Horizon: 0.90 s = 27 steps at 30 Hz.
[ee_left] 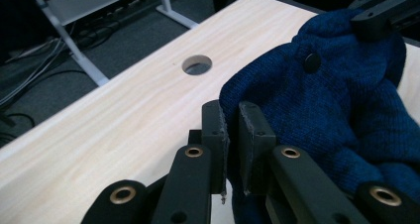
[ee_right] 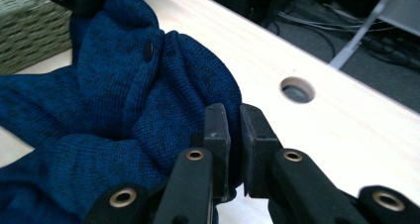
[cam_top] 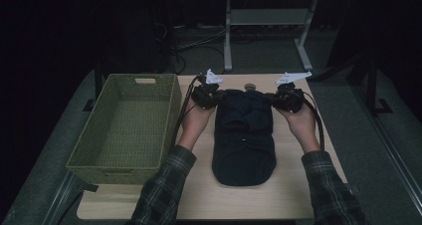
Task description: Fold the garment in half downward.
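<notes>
Blue knit garment (cam_top: 244, 135) lies lengthwise on tabletop (cam_top: 293, 195), just right of the empty woven basket (cam_top: 124, 125). At its far end, left tool (ee_left: 232, 135) and right tool (ee_right: 235, 135) each pinch a corner, jaws clamped on cloth. Judged: folding begun; basket placement remains.

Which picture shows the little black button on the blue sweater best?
The left gripper view: the button sits sharp and round on the blue sweater. The right gripper view shows it edge-on, half tucked into a fold. In the high view the sweater is too dark to pick it out.
</notes>
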Available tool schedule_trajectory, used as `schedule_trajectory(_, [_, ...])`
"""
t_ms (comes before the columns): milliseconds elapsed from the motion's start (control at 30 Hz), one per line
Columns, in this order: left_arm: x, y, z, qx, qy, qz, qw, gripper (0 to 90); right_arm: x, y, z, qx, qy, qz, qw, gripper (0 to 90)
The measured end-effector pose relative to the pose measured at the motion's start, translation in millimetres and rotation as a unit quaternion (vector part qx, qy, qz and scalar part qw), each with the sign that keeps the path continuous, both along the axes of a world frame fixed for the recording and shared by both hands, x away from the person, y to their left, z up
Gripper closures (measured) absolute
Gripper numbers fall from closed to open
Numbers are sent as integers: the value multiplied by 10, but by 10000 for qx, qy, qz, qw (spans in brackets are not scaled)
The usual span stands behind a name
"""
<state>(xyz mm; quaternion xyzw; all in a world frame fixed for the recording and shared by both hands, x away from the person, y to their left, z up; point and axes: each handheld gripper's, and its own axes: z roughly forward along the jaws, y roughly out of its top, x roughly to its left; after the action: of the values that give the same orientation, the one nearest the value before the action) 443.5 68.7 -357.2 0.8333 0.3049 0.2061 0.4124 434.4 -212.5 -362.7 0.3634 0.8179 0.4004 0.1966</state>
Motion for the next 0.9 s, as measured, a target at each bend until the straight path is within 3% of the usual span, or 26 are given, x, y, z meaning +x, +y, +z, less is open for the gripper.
schedule_trajectory(567, [-372, 67, -141, 185, 66, -331, 9993, 828, -405, 1, -181, 77, 102, 265, 9996, 829])
schedule_trajectory(633, [-418, 79, -176, 137, 144, -386, 9991, 828, -459, -4, -228, 126, 245, 309, 9991, 829])
schedule_trajectory(700, [-433, 86, -189, 104, 183, -398, 9990, 828, -502, -7, -252, 105, 193, 317, 9993, 829])
schedule_trajectory(900, [-557, 126, -303, -19, 467, -509, 9976, 827, -627, -24, -350, 199, 356, 384, 9984, 826])
